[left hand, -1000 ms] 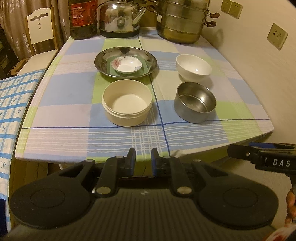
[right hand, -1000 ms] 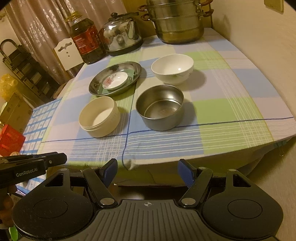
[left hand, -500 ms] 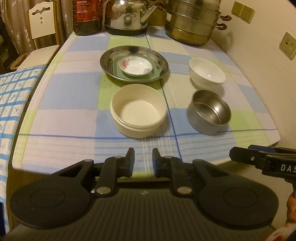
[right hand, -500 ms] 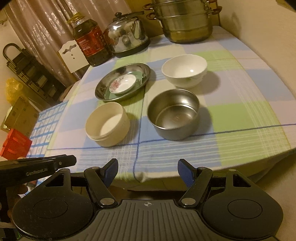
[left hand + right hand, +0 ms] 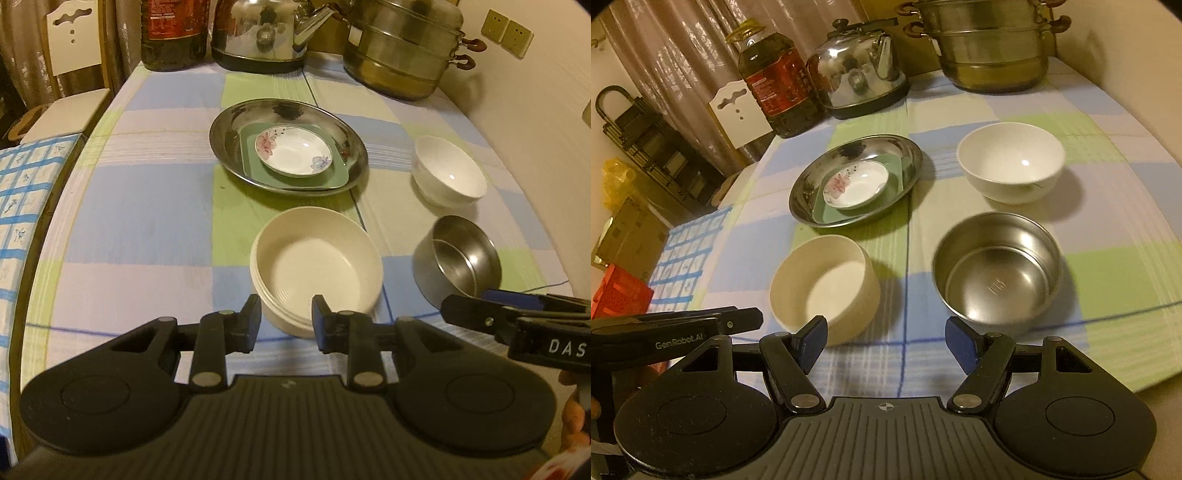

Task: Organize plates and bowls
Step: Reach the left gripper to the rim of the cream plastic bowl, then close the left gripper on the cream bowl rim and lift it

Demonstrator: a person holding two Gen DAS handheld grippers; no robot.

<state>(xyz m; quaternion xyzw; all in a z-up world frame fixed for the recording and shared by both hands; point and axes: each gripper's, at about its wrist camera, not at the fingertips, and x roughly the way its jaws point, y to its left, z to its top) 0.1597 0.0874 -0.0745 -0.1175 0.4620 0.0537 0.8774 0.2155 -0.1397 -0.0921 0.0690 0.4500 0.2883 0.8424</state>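
Left hand-held gripper point(image 5: 284, 317) stands open at a moderate gap, empty, its tips just short of the near wall of the cream bowl point(image 5: 317, 269) on the counter point(image 5: 140, 221). Behind that bowl, the steel plate point(image 5: 229, 136) carries a green square plate point(image 5: 247, 155) with a small floral dish point(image 5: 293, 153) on top, so the plates appear already nested. To the right, the steel bowl point(image 5: 997, 277) sits near the counter edge with the white bowl point(image 5: 1012, 166) behind it, apart. Right hand-held gripper point(image 5: 886, 341) is spread wide, empty, between the cream and steel bowls. Judged step: approach to the bowls. The next move calls for straddling one bowl rim, closing firmly, then lifting clear.
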